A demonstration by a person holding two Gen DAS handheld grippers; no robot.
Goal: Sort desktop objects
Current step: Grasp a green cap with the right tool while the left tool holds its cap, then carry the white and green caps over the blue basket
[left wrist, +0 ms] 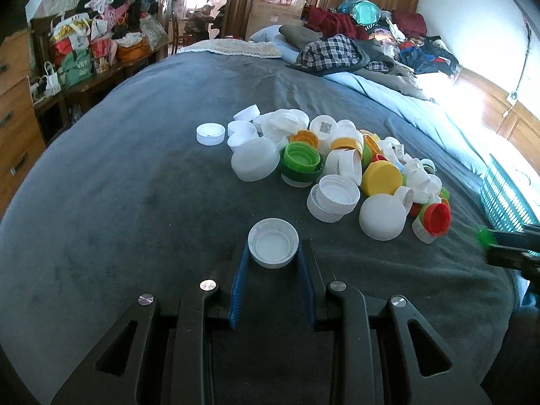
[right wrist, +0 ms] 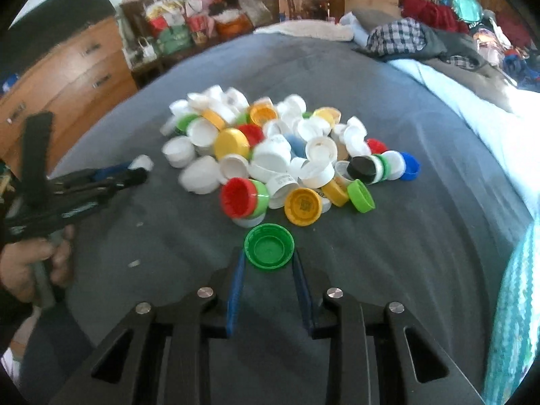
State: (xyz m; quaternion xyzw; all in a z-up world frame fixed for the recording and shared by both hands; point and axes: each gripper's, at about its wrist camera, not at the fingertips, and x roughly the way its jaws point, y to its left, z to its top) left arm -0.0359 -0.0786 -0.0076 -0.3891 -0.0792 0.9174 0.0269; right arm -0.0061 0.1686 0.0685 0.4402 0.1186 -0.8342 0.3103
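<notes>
A heap of plastic bottle caps (left wrist: 337, 168), white, yellow, green and red, lies on a grey blanket (left wrist: 135, 185). My left gripper (left wrist: 273, 260) is shut on a white cap (left wrist: 272, 244), open side up, just in front of the heap. In the right wrist view the same heap (right wrist: 280, 155) sits ahead, and my right gripper (right wrist: 269, 258) is shut on a green cap (right wrist: 269, 245), hollow side up, near a red cap (right wrist: 238, 197). The left gripper (right wrist: 135, 172) shows at the left, held by a hand (right wrist: 30, 263). The right gripper (left wrist: 503, 246) pokes in at the right edge.
A single white cap (left wrist: 210, 134) lies apart, left of the heap. A teal basket (left wrist: 506, 199) stands at the right side of the bed. Folded clothes (left wrist: 337, 54) cover the far end. A wooden dresser (right wrist: 67, 67) stands to the left.
</notes>
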